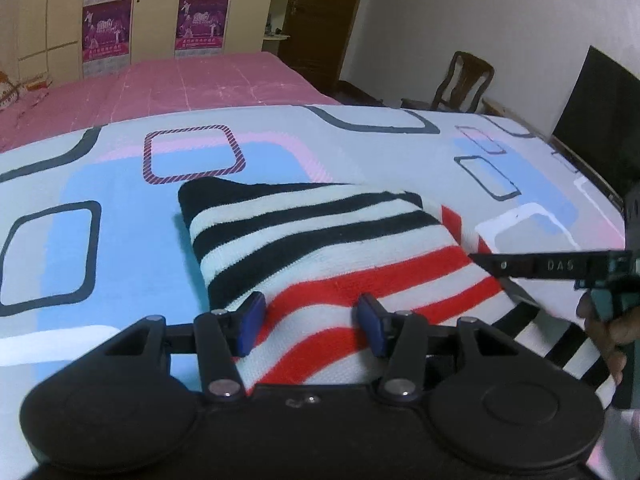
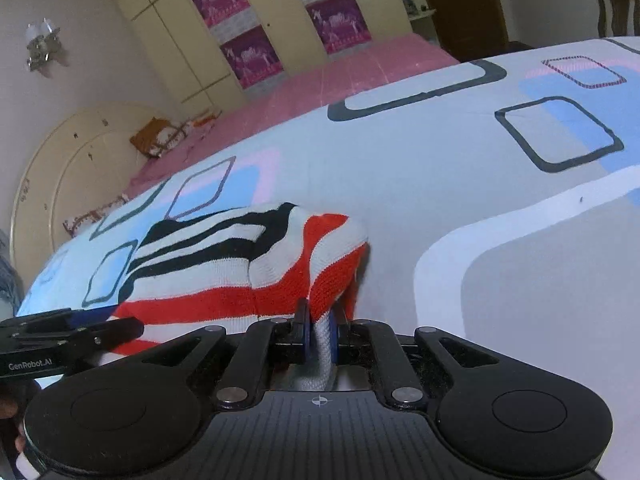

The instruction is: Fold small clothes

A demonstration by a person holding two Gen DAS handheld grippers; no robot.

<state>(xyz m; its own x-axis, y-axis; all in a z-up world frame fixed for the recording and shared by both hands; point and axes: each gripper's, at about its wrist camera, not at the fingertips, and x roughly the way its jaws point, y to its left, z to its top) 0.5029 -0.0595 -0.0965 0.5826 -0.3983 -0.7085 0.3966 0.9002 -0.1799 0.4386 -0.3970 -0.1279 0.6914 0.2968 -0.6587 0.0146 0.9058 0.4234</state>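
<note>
Patterned bedsheet (image 1: 120, 208) carried the striped knit garment (image 1: 320, 248), partly folded. Right tool (image 2: 319, 330) was clenched on a bunched edge; left tool (image 1: 311, 320) hovered released over the red stripes. Such a thin pinch risked slipping, dragging the fold askew.

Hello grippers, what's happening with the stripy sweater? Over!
Right gripper shut on stripy sweater edge. Left gripper open above it, gripping nothing. Sweater partly folded on patterned sheet. Nothing in the way.
</note>
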